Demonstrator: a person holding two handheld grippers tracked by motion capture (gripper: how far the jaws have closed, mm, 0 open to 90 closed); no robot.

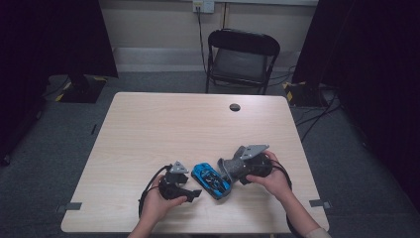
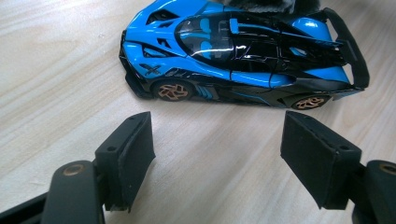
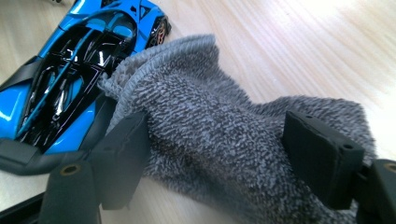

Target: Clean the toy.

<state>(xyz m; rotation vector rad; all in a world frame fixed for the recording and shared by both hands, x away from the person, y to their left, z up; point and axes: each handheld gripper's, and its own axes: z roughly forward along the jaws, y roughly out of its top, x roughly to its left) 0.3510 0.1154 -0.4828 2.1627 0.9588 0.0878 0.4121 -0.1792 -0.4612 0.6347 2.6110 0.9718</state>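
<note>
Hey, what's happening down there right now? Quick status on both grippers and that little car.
Left gripper open, empty, facing the blue toy car's side. Right gripper has grey cloth between its jaws, grip unclear, at the car's tail. Nothing in the way.

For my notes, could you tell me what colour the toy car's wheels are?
Copper-bronze wheels on the car, best in the left gripper view.
</note>
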